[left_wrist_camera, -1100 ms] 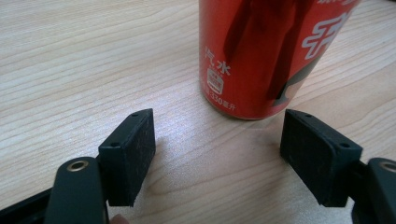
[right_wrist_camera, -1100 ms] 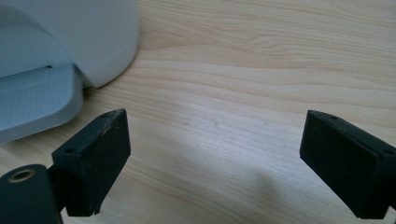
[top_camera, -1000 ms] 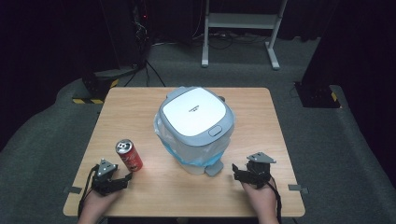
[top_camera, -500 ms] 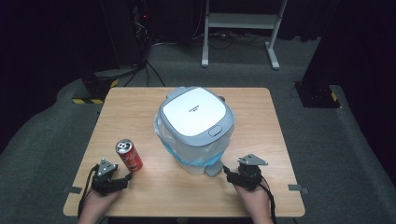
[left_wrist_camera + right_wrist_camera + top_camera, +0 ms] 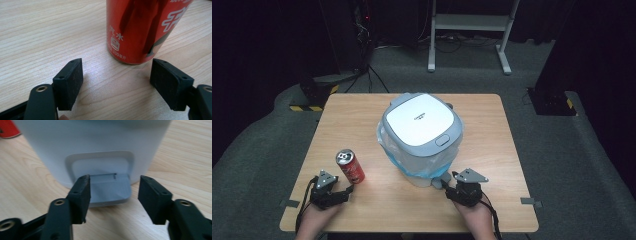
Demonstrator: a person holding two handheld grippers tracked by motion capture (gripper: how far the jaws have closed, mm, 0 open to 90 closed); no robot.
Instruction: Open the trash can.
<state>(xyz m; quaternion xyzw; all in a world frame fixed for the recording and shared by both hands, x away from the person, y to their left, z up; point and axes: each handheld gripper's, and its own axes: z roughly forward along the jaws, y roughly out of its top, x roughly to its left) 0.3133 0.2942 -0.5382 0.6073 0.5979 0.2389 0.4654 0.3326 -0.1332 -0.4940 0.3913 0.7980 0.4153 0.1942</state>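
Right claw (image 5: 113, 195) closing around pedal (image 5: 110, 188), bin (image 5: 95, 147) top cropped

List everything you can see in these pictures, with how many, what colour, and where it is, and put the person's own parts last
table: one, light wood, centre of the high view.
pedal bin: one, white lid with grey-blue rim, pale body, middle of the table.
bin liner: one, translucent blue, bulging out under the lid.
foot pedal: one, grey, at the bin's base, lying between the right gripper's jaws with gaps either side.
drink can: one, red, upright at the table's near left, just ahead of the left gripper.
white stand: one, on the floor beyond the table.
left gripper: one, black, open, near left edge.
right gripper: one, black, its jaws have just been closing around the pedal, not pressing it.
hands: two, at the bottom edge.
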